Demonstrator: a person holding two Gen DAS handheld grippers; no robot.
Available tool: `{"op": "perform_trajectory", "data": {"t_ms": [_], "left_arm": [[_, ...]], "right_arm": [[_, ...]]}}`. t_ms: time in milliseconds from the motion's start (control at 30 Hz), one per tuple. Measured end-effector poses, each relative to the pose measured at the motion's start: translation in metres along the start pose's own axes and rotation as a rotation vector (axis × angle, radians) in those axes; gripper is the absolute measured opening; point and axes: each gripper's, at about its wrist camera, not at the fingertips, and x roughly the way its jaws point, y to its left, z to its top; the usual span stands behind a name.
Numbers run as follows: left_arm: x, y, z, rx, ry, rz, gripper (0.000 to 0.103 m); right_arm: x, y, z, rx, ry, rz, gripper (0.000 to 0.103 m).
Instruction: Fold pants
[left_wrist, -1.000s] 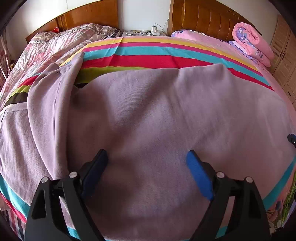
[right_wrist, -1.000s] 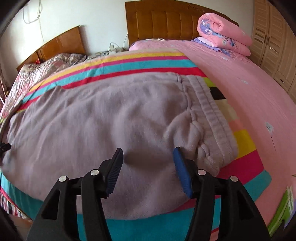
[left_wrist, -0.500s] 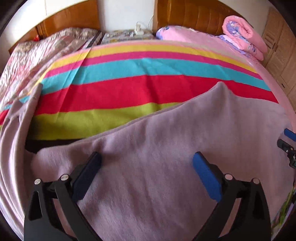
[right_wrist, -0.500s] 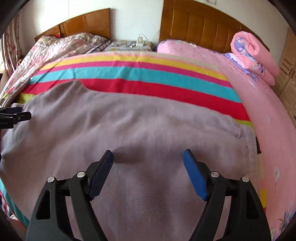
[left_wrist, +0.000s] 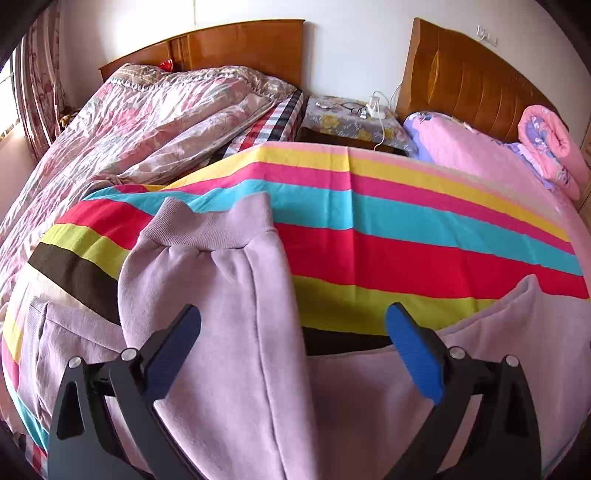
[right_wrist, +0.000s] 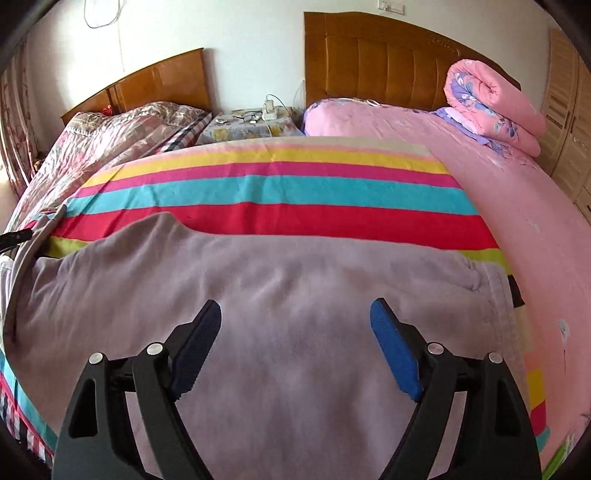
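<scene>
Two beds stand side by side against a white wall, each with a wooden headboard (left_wrist: 236, 48), and a small nightstand (left_wrist: 351, 118) with a charger and cables sits between them at upper centre. The left bed carries a rumpled floral quilt (left_wrist: 140, 122); the right bed has a pink sheet (right_wrist: 517, 229) and a rolled pink blanket (right_wrist: 491, 107) at upper right, with pale wardrobe doors (right_wrist: 569, 122) at the far right edge. A striped blanket (left_wrist: 406, 229) spans the near part of the beds, and the lilac pants (right_wrist: 280, 295) lie on it across the lower half of both views. In the left view one leg is folded over so its ribbed cuff (left_wrist: 210, 225) points up the frame at centre left; in the right view the gathered waistband (right_wrist: 498, 295) lies at right, near the pink sheet. The left claw (left_wrist: 291, 347) is spread wide above the folded leg, its pads clear of the cloth and gripping nothing. The right claw (right_wrist: 295, 339) is also apart over the seat of the pants and holds nothing. The stripes beyond the far edge of the pants lie bare, and the left claw's tip shows at the left edge of the right view.
</scene>
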Motion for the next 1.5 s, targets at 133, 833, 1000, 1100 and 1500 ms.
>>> {"op": "perform_trajectory", "data": {"t_ms": [133, 833, 1000, 1100, 1500], "left_arm": [[0.023, 0.001, 0.002, 0.037, 0.073, 0.063, 0.093], [-0.079, 0.267, -0.224, -1.003, -0.265, -0.402, 0.013], [-0.102, 0.249, -0.199, -0.818, -0.282, -0.233, 0.057], [-0.118, 0.218, -0.175, -0.548, -0.26, -0.006, 0.062], [-0.084, 0.145, -0.131, 0.316, -0.232, 0.323, 0.068]], "right_arm": [[0.004, 0.04, 0.008, -0.061, -0.002, 0.054, 0.08], [0.011, 0.188, 0.012, -0.317, 0.02, 0.299, 0.08], [0.0, 0.238, 0.008, -0.443, 0.026, 0.375, 0.08], [-0.005, 0.274, 0.008, -0.518, 0.014, 0.437, 0.08], [-0.007, 0.332, -0.001, -0.562, 0.038, 0.539, 0.08]]}}
